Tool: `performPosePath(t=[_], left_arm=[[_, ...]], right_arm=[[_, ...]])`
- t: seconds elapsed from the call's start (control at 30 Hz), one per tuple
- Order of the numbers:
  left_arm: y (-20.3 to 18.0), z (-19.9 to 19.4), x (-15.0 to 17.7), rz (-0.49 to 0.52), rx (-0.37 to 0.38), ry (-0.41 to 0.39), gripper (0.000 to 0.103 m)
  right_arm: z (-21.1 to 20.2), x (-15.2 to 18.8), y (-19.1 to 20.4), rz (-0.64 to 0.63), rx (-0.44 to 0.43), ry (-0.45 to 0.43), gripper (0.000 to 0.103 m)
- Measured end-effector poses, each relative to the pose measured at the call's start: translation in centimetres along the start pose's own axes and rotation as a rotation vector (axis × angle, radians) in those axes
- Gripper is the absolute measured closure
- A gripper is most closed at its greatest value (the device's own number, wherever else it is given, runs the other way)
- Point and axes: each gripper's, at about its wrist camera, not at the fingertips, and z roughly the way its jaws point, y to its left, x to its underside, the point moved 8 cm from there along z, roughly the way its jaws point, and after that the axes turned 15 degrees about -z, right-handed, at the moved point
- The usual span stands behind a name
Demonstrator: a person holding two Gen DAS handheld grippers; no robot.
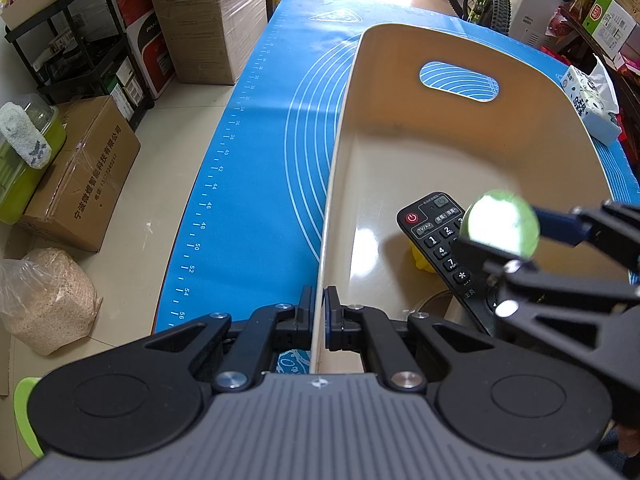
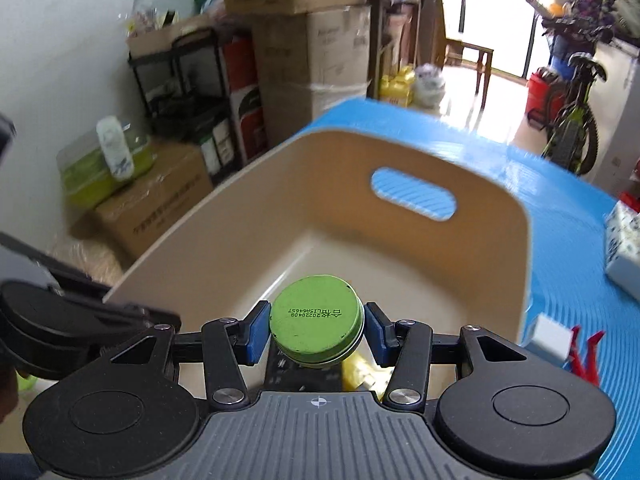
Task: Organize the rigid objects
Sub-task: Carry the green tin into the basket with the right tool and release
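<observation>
A beige bin (image 1: 400,120) with a handle slot stands on the blue mat (image 1: 256,200). My left gripper (image 1: 319,300) is shut on the bin's near left wall, one finger on each side of the rim. Inside the bin lie a black remote (image 1: 436,236) and a yellow object (image 1: 422,260), partly hidden under it. My right gripper (image 2: 316,328) is shut on a round green tin (image 2: 318,320), its blue pads pressing on both sides. The tin hangs over the near part of the bin (image 2: 480,240), above the remote (image 2: 288,372).
A tissue pack (image 2: 624,248) lies on the mat right of the bin. A small white box (image 2: 550,336) and a red item (image 2: 584,356) sit by the bin's near right corner. Cardboard boxes (image 1: 80,176) and a black shelf (image 1: 88,40) stand on the floor to the left.
</observation>
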Motion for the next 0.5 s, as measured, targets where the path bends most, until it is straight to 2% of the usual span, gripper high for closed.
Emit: performPosePath(t=[0.17, 0.3, 0.37, 0.5], left_arm=[[0.0, 0.0, 0.0, 0.0, -0.001, 0.0, 0.097], [0.0, 0.0, -0.1, 0.0, -0.002, -0.001, 0.097], [0.1, -0.1, -0.1, 0.001, -0.002, -0.001, 0.097], [0.1, -0.1, -0.2, 0.002, -0.004, 0.0, 0.097]], right_arm=[[1.5, 1.0, 0.7, -0.007, -0.013, 0.077, 0.049], [1.9, 1.0, 1.0, -0.01, -0.029, 0.102, 0.049], [2.3, 1.2, 1.2, -0.018, -0.039, 0.141, 0.046], [2.1, 1.3, 1.0, -0.002, -0.044, 0.131, 0.043]])
